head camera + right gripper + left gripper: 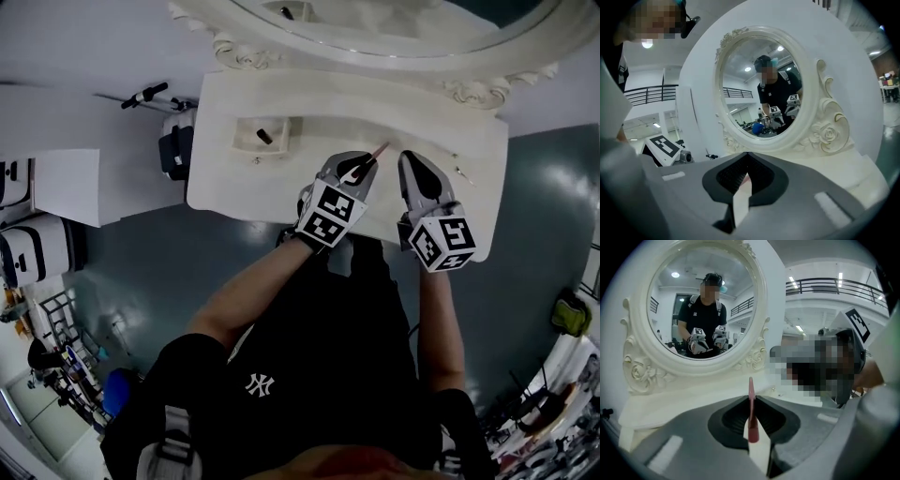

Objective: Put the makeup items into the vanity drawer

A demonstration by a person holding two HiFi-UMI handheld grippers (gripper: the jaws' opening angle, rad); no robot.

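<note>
Pencil (751, 413) gripped, drawer (242, 142) to my left
Left tongs (361, 169) clamp 1 pencil, tip forward; right tongs (412, 165) closed, empty.

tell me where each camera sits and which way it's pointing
head view: on the head, steeply down onto the vanity top; forearms, torso, left gripper, right gripper show
left gripper view: on the left gripper, facing the mirror; its fingers grip a pink pencil
right gripper view: on the right gripper, facing the mirror; fingers shut
shared: both gripper views catch the mirror
</note>
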